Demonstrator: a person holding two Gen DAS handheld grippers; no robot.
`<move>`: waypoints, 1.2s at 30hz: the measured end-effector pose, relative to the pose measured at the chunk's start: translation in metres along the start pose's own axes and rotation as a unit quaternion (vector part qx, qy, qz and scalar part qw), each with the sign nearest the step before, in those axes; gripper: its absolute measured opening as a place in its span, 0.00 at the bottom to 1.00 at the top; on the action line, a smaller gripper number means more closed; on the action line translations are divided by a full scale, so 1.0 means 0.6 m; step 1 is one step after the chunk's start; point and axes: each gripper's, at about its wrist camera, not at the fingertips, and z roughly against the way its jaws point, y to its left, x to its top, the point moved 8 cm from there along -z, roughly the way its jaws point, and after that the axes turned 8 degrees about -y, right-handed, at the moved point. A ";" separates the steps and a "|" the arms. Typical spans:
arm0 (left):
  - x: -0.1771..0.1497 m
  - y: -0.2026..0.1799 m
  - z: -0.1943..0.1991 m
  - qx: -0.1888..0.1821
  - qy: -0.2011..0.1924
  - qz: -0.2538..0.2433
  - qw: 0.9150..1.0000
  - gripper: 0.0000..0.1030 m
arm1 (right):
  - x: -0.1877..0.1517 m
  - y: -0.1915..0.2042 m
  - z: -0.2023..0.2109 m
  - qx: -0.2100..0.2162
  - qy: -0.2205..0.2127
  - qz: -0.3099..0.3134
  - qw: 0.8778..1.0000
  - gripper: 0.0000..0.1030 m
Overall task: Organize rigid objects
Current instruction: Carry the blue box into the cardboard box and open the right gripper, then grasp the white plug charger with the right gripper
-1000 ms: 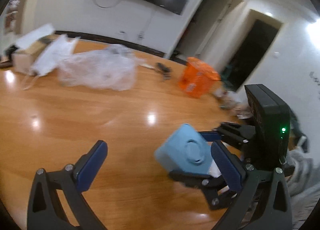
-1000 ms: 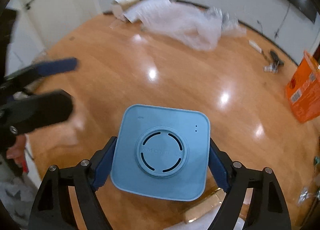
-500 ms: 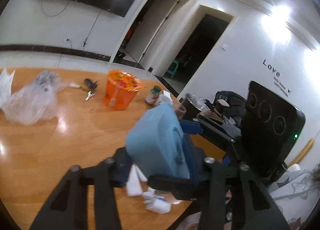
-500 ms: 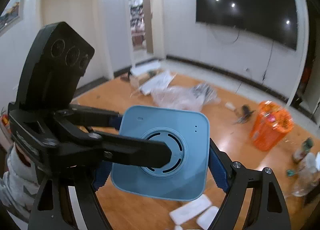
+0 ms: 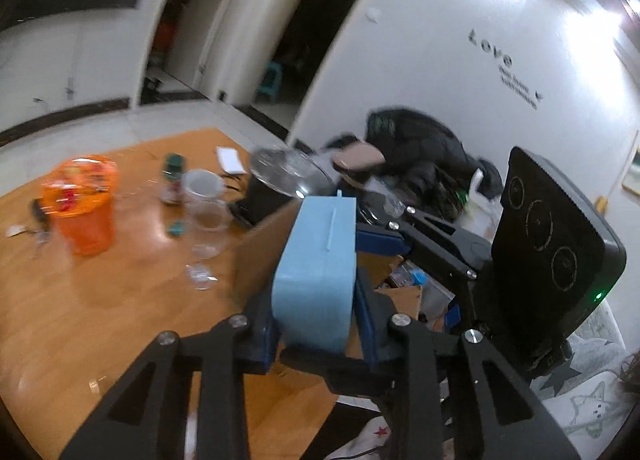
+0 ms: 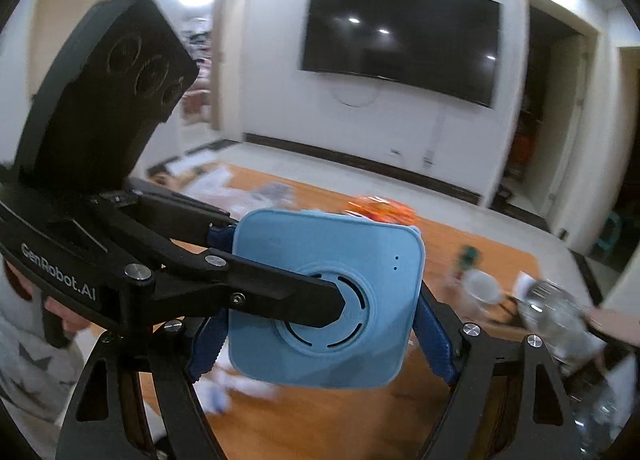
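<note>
We hold the blue box (image 6: 326,300) in the air above the wooden worktop (image 5: 100,300), gripped from two directions at once. Our right gripper (image 6: 320,330) clamps its left and right edges between blue pads (image 6: 434,340). Our left gripper (image 5: 316,324) clenches the same box across its front and back faces, one finger lying over the round grille. Behind it on the worktop stand an orange container (image 5: 82,205), a green-capped bottle (image 5: 173,179) and a clear cup (image 5: 204,195).
</note>
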 end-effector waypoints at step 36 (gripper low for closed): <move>-0.112 0.227 0.248 0.305 -0.113 0.068 0.943 0.88 | -0.021 0.119 -0.002 0.211 0.023 -0.003 0.977 0.70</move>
